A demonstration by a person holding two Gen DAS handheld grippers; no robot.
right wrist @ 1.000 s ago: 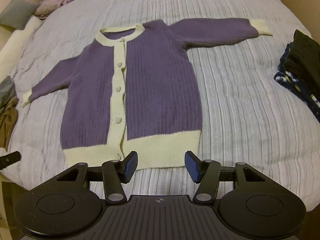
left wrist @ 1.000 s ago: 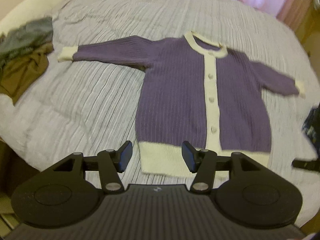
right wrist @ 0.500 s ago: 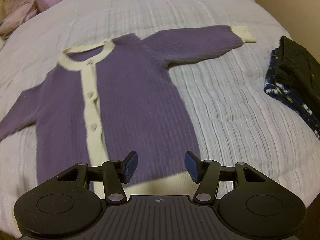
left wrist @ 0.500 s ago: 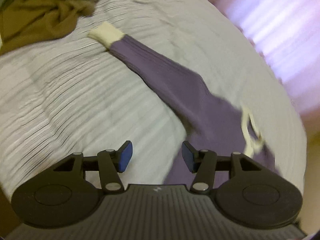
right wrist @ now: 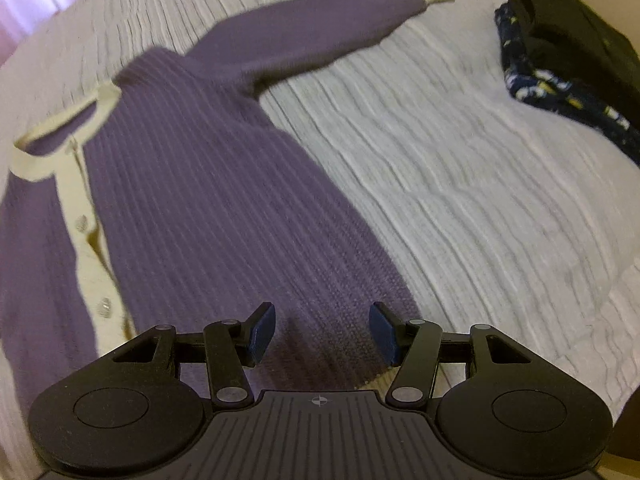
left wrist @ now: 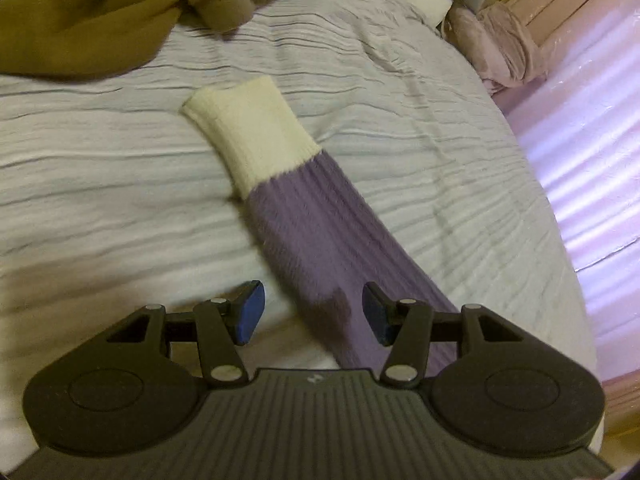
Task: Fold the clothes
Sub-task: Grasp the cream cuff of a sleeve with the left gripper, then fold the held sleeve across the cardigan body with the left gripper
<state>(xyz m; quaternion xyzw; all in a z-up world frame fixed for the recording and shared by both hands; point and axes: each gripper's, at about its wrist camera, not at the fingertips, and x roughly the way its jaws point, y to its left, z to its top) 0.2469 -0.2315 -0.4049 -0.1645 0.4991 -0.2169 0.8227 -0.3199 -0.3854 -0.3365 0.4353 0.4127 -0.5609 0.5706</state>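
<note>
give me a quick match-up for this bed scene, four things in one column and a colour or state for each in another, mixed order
Things:
1. sleeve cuff
2. left tongs
3. crumpled garment
4. folded pile

Descriptions:
A. olive brown
B. cream
C. dark, at the bed's right edge
D. open, over the purple sleeve

Pairs: 1-B, 2-D, 3-A, 4-C

A pale ribbed bedspread (left wrist: pixel 100 168) covers the bed beside glowing pink curtains (left wrist: pixel 592 128).
</note>
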